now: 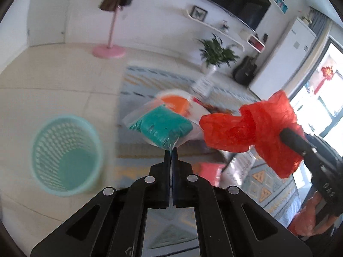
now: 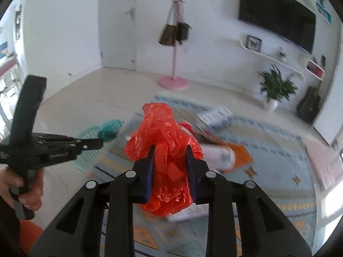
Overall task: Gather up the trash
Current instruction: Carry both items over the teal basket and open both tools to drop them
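Above a patterned rug (image 1: 150,79), 2 hand-held grippers each carry 1 piece of trash. Left gripper (image 1: 171,150): jaws pressed fully together on the corner of a clear bag with teal contents (image 1: 163,126), which stands up and away from the fingertips, lifted off the floor. Right gripper (image 2: 169,150): jaws partly closed and clamped on a crumpled red plastic bag (image 2: 163,137), whose bulk rises between and beyond the 2 fingers.

Key relation: the teal mesh wastebasket (image 1: 64,154) stands upright on the pale tile floor (image 1: 42,75), mouth open upward, below and to the left of the left gripper in that gripper's view. In the right wrist view the basket lies beyond the left gripper, partly hidden by it, so the left hand is judged the nearer carrier.

Judged next step: swing the teal load leftward over the basket mouth, release, then bring the red bag across. More litter (image 2: 227,152) remains on the rug, blurred.
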`<state>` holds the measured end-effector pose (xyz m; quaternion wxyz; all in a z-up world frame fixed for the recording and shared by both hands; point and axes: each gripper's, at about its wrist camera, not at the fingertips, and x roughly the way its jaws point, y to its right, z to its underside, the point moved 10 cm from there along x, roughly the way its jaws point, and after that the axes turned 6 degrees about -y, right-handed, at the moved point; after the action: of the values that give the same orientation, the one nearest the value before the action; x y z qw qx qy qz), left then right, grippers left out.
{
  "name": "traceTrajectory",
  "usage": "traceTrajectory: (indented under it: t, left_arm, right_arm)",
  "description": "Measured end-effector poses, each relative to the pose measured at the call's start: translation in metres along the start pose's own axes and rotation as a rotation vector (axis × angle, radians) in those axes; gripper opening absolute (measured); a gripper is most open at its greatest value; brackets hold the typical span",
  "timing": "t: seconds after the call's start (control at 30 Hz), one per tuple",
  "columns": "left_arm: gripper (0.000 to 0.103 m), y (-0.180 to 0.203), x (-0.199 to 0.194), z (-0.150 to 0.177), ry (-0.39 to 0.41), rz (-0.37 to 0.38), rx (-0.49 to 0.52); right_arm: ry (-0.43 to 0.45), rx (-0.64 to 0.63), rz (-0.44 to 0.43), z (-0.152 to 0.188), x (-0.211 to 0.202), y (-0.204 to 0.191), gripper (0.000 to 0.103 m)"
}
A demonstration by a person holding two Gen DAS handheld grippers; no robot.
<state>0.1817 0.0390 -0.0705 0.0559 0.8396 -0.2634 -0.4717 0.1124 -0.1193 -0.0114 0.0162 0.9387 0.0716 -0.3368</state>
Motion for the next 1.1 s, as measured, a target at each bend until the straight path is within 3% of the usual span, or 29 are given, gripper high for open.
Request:
traceTrajectory:
  t: [0.2,0.43,0.67,0.8,0.87,0.9,0.93,1.1]
  left_arm:
    - [0.000,-0.093,-0.027,-0.006,0.035,-0.094,-0.076]
    - [0.000,-0.201,-0.001,0.002,-0.001,-0.146,-0.214]
    - [0.000,-0.276,0.047,0.022,-0.061,-0.131,-0.339]
    - [0.000,-0.290,0.071,0.026,-0.085,-0.153,-0.347]
    - [0.019,-0.293,0.079,0.029,-0.102,-0.184,-0.333]
    - [0.042,-0.294,0.084,0.030,-0.113,-0.203,-0.328]
    - [0.051,-0.295,0.084,0.030,-0.107,-0.222,-0.322]
    - [0.051,-0.295,0.065,0.030,-0.064,-0.216,-0.327]
  right_arm:
    - [-0.014,-0.048,-0.087,-0.041,0.047,-0.089,0.024]
    - [-0.127,-0.070,-0.102,-0.048,0.141,-0.162,0.024]
    - [-0.246,-0.045,-0.100,-0.041,0.218,-0.184,0.025]
    - [-0.295,-0.030,-0.076,-0.033,0.250,-0.187,0.025]
    - [-0.321,-0.018,-0.090,-0.027,0.259,-0.193,0.033]
    - [-0.327,-0.015,-0.096,-0.027,0.262,-0.196,0.049]
    - [-0.325,-0.013,-0.091,-0.027,0.264,-0.194,0.063]
    - [-0.285,0.002,-0.112,-0.033,0.250,-0.189,0.063]
